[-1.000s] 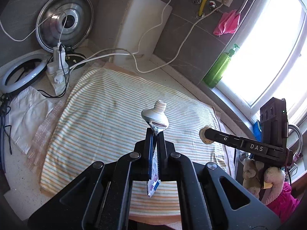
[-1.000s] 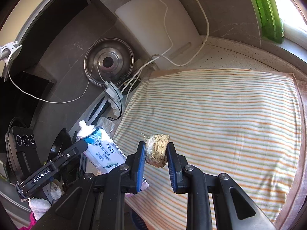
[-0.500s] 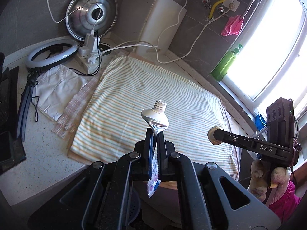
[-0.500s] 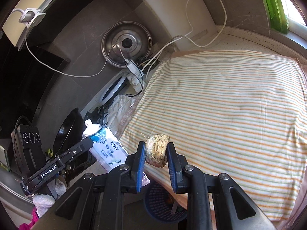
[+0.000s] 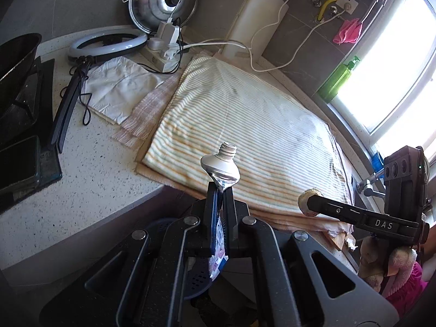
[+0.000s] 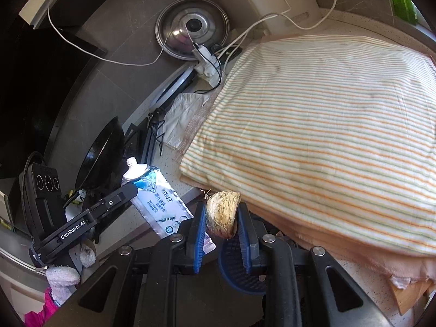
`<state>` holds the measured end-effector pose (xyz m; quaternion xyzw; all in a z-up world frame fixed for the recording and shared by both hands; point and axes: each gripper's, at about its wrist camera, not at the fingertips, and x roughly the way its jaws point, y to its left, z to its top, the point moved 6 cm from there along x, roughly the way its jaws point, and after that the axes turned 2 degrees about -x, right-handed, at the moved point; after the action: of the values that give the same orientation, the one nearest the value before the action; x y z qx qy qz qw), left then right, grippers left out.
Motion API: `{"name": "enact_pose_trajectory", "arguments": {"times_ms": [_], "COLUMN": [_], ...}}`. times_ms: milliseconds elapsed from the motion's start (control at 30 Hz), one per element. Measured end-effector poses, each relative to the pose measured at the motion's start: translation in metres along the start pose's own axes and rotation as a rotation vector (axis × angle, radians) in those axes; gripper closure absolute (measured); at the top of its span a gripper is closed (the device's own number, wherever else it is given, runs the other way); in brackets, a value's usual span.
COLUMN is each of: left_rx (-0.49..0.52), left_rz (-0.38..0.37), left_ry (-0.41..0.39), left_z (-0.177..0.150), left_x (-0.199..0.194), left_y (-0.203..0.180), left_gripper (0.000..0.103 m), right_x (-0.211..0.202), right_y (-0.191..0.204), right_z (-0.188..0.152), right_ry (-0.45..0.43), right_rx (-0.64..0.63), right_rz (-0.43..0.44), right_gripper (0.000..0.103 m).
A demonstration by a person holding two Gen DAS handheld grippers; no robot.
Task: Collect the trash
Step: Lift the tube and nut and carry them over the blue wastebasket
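**Carrying two pieces of trash off the counter toward the bin**

Holding an uncapped, squeezed-flat toothpaste tube point(image 5: 221, 169), the left gripper point(image 5: 220, 190) has its jaws clenched tight on the flattened body, so the threaded neck stands up above the fingertips and the printed tail hangs down between the fingers. The right gripper point(image 6: 221, 212) grasps a rough, fibrous brown lump point(image 6: 222, 212), perhaps a vegetable root end or husk; its blue pads point(image 6: 200, 223) press on both sides of the lump. Both items hang in the air just past the front edge of the speckled counter point(image 5: 90, 179), clear of the striped cloth point(image 5: 245, 125) that covers most of it.

Below and between the two grippers sits a dark blue perforated basket point(image 6: 234, 269), only partly visible behind the gripper frames; it looks like the trash bin. The step in hand appears to be the carry to that bin, with pickup done and drop not yet made.

The next move calls for bringing each item above the basket's opening and then releasing the jaws, one or both. The tube is long, so its tail should be over the opening before letting go
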<state>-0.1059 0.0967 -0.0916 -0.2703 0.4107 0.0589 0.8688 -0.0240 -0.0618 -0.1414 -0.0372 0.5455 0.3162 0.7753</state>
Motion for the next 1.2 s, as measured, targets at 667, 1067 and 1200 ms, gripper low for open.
{"name": "enact_pose_trajectory", "arguments": {"times_ms": [667,1067,1200], "left_rx": [-0.031,-0.038,-0.038], "left_rz": [0.08,0.102,0.107], "left_ry": [0.139,0.194,0.212], "left_z": [-0.074,-0.103,-0.112], "left_x": [0.045,0.072,0.08], "left_y": [0.058,0.068,0.07], "left_gripper": [0.102,0.102,0.102], "right_x": [0.074,0.106,0.117], "right_y": [0.0,-0.015,-0.022], "right_z": [-0.077,-0.103,-0.109], "right_ry": [0.153,0.19,0.203], "right_rx": [-0.025,-0.029,-0.017], "right_rz": [-0.091,-0.138,-0.15], "right_gripper": [0.081,0.081,0.081]}}
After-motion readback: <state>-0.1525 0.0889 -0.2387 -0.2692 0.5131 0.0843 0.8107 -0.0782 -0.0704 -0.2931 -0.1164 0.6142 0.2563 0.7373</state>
